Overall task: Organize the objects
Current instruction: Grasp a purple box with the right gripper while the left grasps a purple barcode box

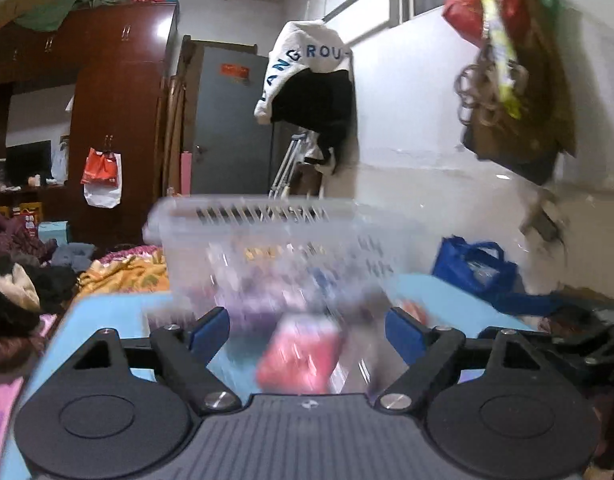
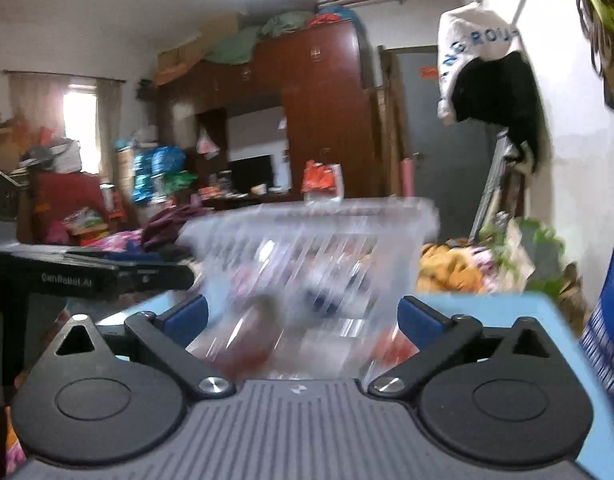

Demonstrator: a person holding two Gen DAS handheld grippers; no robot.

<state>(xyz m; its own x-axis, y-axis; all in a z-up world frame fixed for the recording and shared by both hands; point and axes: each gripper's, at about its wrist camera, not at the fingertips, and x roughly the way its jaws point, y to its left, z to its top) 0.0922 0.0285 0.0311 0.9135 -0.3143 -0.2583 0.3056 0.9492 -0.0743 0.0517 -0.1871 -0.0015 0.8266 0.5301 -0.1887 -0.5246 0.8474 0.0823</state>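
A clear plastic basket (image 1: 267,236) with slotted walls stands on a light blue table (image 1: 107,320), blurred, with several small colourful items inside it. My left gripper (image 1: 307,332) is open just in front of the basket. A blurred pink packet (image 1: 299,354) lies between its blue pads, and neither pad touches it. In the right wrist view the same basket (image 2: 307,240) sits straight ahead of my right gripper (image 2: 303,318), whose jaws stand wide apart with nothing gripped. The left gripper's black body (image 2: 87,272) shows at that view's left edge.
A blue bag (image 1: 475,268) stands at the table's right, against the white wall. Piled clothes and a yellow blanket (image 1: 123,272) cover the bed behind the table. A dark red wardrobe (image 1: 115,120) and a grey door (image 1: 227,128) stand farther back. Bags (image 1: 507,80) hang at the upper right.
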